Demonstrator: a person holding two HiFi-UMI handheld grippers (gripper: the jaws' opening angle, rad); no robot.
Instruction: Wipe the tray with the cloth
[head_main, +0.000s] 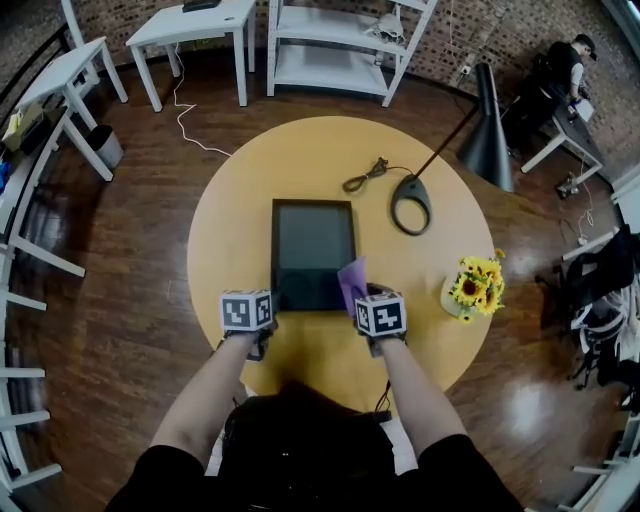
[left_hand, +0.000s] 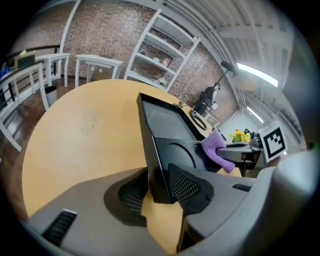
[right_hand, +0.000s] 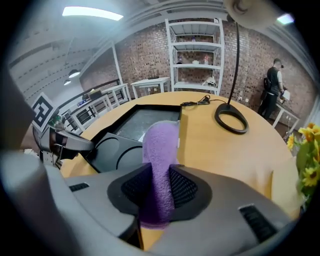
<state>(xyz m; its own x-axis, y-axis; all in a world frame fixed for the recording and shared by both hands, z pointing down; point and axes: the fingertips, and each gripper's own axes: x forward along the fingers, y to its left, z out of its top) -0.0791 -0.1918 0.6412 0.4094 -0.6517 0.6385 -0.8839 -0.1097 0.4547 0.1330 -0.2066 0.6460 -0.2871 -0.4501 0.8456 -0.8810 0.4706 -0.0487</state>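
Your left gripper (left_hand: 159, 189) angles down at the near-left corner of the black tray (head_main: 312, 250), with its jaws closed on the rim there. Your right gripper (right_hand: 159, 191) sits at the tray's near-right corner and pinches the purple cloth (right_hand: 160, 150), which stands up above that corner. Both forearms reach forward side by side. The tray lies on the round wooden table (head_main: 300, 160).

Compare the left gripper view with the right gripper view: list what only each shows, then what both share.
Only the left: the pads of the left hand-held gripper closed on a corner of the tray. Only the right: the pads of the right hand-held gripper pinching the cloth. Both: tray, cloth, lamp, flowers, table.
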